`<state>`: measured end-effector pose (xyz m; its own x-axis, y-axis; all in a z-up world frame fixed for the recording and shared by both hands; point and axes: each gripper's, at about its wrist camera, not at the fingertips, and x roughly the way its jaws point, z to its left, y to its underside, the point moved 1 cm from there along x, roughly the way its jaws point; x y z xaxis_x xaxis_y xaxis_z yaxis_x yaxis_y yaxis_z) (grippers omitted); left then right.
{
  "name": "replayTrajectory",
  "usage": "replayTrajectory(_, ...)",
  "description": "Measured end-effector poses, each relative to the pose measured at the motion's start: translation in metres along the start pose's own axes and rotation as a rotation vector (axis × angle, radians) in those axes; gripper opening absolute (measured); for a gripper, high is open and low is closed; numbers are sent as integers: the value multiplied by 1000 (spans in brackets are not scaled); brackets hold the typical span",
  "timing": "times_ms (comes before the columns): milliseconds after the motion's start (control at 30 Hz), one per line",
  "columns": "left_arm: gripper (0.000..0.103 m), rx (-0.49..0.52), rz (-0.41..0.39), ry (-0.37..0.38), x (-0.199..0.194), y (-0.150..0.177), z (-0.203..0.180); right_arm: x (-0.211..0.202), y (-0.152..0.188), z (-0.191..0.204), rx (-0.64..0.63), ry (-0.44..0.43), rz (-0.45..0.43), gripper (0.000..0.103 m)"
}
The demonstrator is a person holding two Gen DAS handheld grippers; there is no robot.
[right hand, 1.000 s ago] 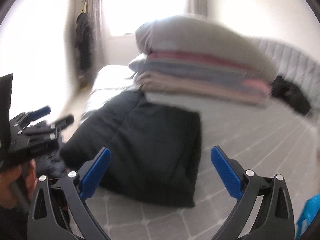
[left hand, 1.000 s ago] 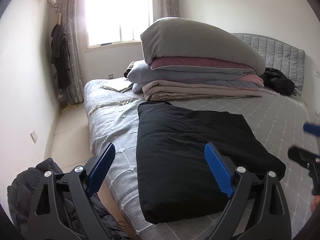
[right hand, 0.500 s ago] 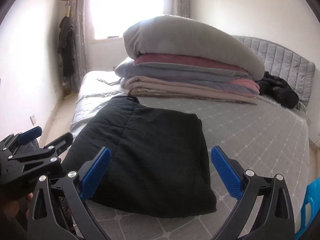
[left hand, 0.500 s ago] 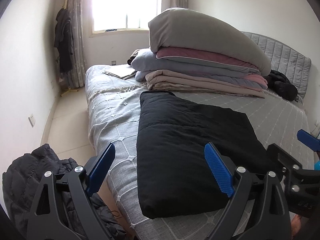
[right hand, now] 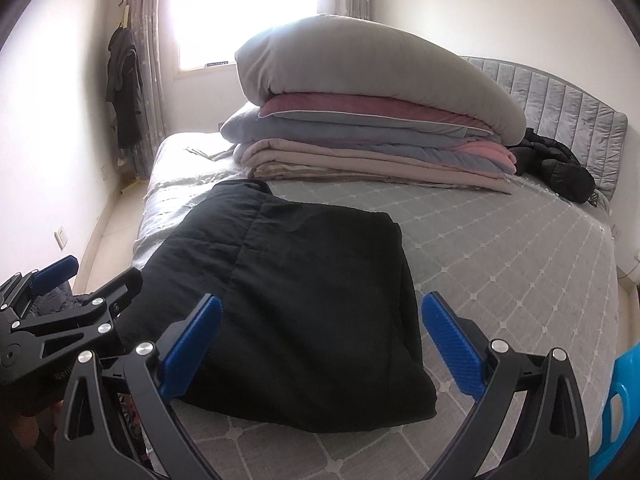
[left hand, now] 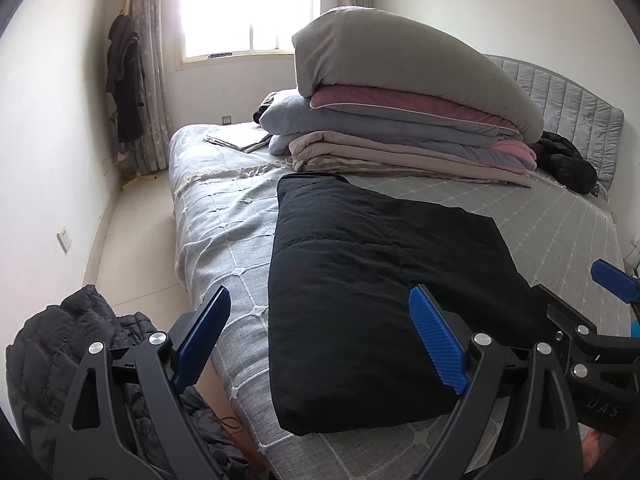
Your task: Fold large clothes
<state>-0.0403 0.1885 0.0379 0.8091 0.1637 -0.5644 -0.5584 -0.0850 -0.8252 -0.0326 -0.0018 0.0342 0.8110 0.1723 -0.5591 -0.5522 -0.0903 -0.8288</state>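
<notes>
A bed [left hand: 224, 216] with a grey grid-stitched cover fills most of both views, its padded grey headboard [right hand: 560, 108] at the upper right of the frame. On the far half of the bed, in the upper centre, sits a stack of folded bedding [left hand: 400, 120]: a bulky grey quilt on top, then maroon, pale blue and beige layers beneath.

The task's garment, a folded black padded coat [left hand: 380, 280], lies flat on the near half of the bed, filling the middle of the left wrist view and the centre-left of the right wrist view [right hand: 288, 300], with one edge close to the bed's near side.

A dark puffer jacket [left hand: 60, 352] is heaped on the floor at the lower left of the left wrist view. Another black garment [right hand: 556, 168] lies crumpled by the headboard at the right. Dark clothes [left hand: 124, 84] hang by the curtain at the upper left, beside the bright window [left hand: 244, 4]. A blue plastic object [right hand: 616, 412], perhaps a stool, shows at the lower right edge of the right wrist view.

The left gripper [left hand: 320, 340] is spread wide with nothing between its blue pads, above the coat's near edge. The right gripper [right hand: 320, 340] is likewise spread wide and holds nothing, over the coat's near corner.
</notes>
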Motion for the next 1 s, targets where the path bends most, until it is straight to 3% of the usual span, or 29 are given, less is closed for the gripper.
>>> replayTrajectory(1000, 87, 6, 12, 0, 5, 1, -3, 2, -3, 0, -1, -18, 30, 97)
